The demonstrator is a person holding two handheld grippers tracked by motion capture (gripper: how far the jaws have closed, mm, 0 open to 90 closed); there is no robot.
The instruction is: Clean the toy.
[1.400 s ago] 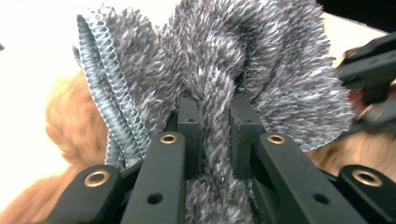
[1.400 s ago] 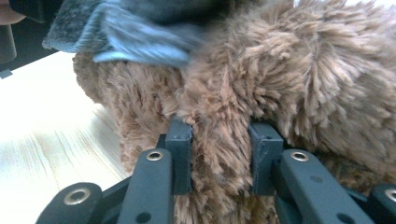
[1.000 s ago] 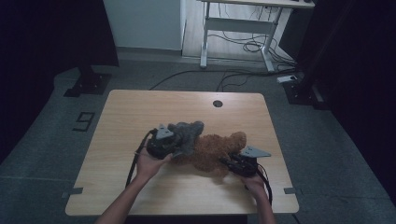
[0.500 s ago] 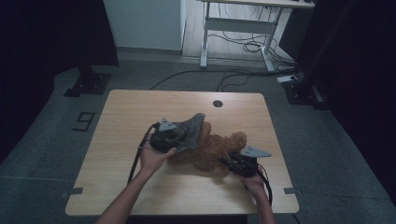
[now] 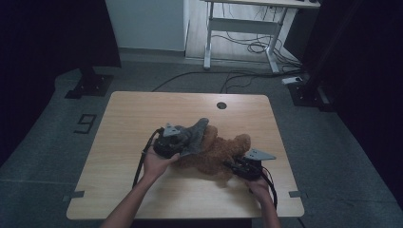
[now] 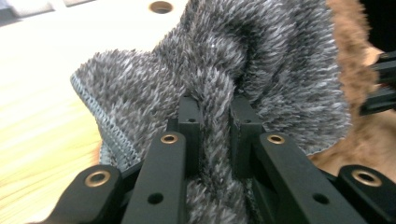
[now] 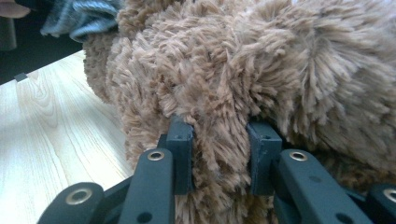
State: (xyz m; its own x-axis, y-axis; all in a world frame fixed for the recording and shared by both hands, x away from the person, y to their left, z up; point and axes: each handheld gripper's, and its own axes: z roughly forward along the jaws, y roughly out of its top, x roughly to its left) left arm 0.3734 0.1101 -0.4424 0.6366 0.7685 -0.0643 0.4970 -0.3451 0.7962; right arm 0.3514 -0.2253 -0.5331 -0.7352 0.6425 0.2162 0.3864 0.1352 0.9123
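A brown plush toy (image 5: pixel 216 152) lies in the middle of the wooden table (image 5: pixel 142 114). A grey fuzzy cloth (image 5: pixel 195 133) drapes over its left side. My left gripper (image 5: pixel 183 142) is shut on a fold of the grey cloth (image 6: pixel 261 60), lifted a little above the toy. In the left gripper view the fabric is pinched between the pads (image 6: pixel 189 116). My right gripper (image 5: pixel 230 165) is shut on a tuft of the brown plush toy (image 7: pixel 261 70) at its right lower side, near the table's front. Brown fur bulges between its pads (image 7: pixel 180 140).
A round cable hole (image 5: pixel 221 105) sits near the table's far edge. Beyond the table stands a white desk frame (image 5: pixel 237 33) with cables on the floor. Dark stands flank the table at left (image 5: pixel 90 80) and right (image 5: pixel 309 90).
My left gripper has moved up and to the right with the grey cloth, lifting it over the toy. The right gripper has stayed in place on the toy.
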